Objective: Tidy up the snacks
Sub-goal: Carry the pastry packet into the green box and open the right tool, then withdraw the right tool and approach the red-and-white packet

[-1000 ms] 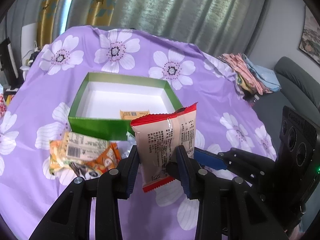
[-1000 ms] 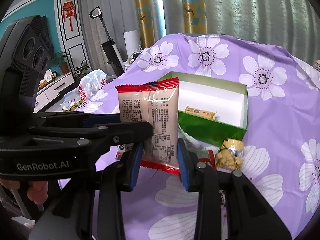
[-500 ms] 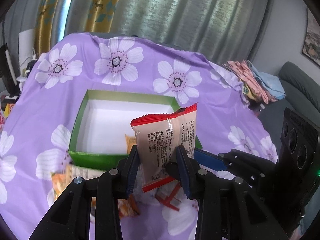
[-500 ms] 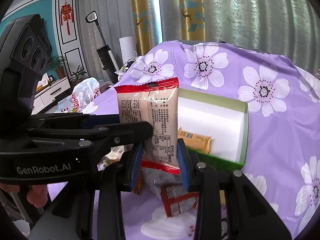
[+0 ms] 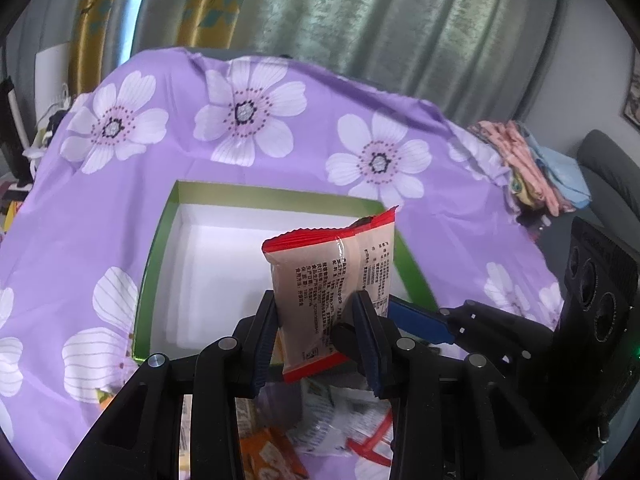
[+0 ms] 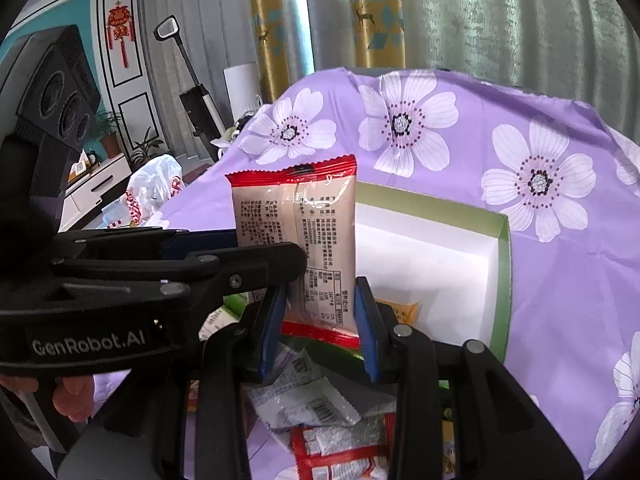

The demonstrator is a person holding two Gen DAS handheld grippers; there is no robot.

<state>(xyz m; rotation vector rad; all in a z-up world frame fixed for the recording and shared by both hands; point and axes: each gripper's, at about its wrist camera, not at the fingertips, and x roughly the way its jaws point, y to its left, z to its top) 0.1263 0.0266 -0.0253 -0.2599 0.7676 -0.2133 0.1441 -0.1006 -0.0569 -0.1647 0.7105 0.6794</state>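
Note:
A tan snack packet with red ends (image 5: pixel 336 280) (image 6: pixel 296 240) stands upright over the near wall of the green box (image 5: pixel 160 264) (image 6: pixel 505 280), which is white inside. My left gripper (image 5: pixel 316 332) is shut on its lower part. My right gripper (image 6: pixel 318 320) is shut on the same packet. Each view shows the other gripper's fingers (image 5: pixel 420 320) (image 6: pixel 256 260) reaching the packet from the side. An orange packet (image 6: pixel 400 312) lies inside the box. Loose packets (image 5: pixel 328 412) (image 6: pixel 304 396) lie under the grippers.
The box sits on a purple flowered cloth (image 5: pixel 240 112) over the table. Folded clothes (image 5: pixel 528 160) lie at the far right edge, with a grey sofa (image 5: pixel 608 168) beyond. A plastic bag (image 6: pixel 156 184) and an upright vacuum (image 6: pixel 196 96) stand off the left side. A hand (image 6: pixel 68 396) grips the left tool.
Both grippers have carried the packet forward together toward the box. The box now fills more of each view, and the loose packets have slid down under the fingers.

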